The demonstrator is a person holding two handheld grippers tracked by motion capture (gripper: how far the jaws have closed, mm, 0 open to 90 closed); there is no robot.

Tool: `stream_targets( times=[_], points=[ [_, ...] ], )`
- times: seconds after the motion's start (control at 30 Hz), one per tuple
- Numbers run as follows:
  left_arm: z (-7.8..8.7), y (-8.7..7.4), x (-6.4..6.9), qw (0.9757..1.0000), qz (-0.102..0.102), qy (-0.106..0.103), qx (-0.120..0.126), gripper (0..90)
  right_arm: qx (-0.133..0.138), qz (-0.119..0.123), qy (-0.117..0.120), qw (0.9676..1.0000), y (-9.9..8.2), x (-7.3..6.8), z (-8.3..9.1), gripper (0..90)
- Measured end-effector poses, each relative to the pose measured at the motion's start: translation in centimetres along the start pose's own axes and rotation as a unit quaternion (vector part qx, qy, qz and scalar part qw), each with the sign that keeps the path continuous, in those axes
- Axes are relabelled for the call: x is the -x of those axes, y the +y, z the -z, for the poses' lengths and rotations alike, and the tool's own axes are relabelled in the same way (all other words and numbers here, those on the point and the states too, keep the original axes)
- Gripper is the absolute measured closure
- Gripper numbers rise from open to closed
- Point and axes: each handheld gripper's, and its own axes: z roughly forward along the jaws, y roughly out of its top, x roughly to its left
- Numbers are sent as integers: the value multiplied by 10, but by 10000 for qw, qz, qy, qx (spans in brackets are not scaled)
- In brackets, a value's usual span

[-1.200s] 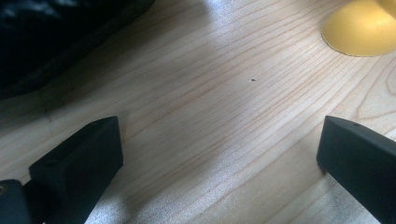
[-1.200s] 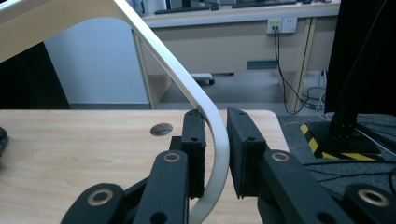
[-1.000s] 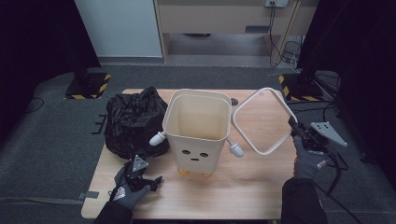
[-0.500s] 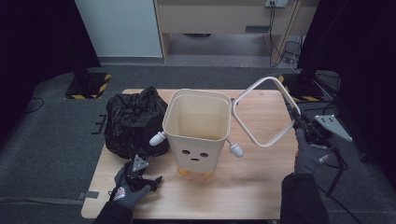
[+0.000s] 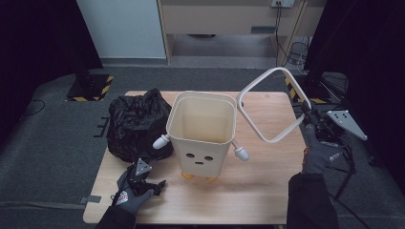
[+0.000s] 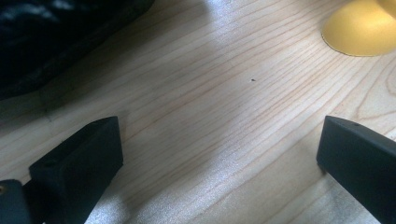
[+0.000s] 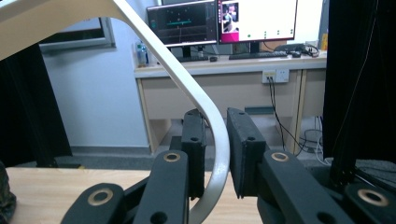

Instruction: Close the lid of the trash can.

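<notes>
Tongs [image 5: 152,185] over pale wooden table [image 5: 258,191]

On the table [image 5: 267,200], the bin [image 5: 203,136] stands at centre, the bag [image 5: 136,124] just to its left. My left gripper [image 5: 155,183] sits before the bag; my right gripper [image 5: 310,117] holds the frame [image 5: 272,105] tilted above the bin's right.

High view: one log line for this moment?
right tongs: shut on ring frame, held above table | left tongs: open, by black bag | bin: upright
</notes>
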Motion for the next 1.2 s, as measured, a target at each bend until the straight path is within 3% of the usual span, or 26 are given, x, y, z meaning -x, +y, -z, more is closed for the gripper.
stream_targets(
  times=[0.57, 0.87, 1.03, 1.2],
  points=[
    [0, 0, 0, 10000, 0, 0, 0, 0, 342, -24, 191, 9992, 29, -11, 2, 782],
    [0, 0, 0, 10000, -1, -1, -1, 0, 486, 16, 512, 9975, 47, -22, 3, 783],
    [0, 0, 0, 10000, -1, -1, -1, 0, 549, -54, 826, 9951, 54, -31, 1, 785],
    [0, 0, 0, 10000, 0, -1, -1, 0, 517, 73, 1049, 9931, 60, -41, -2, 786]
  ],
)
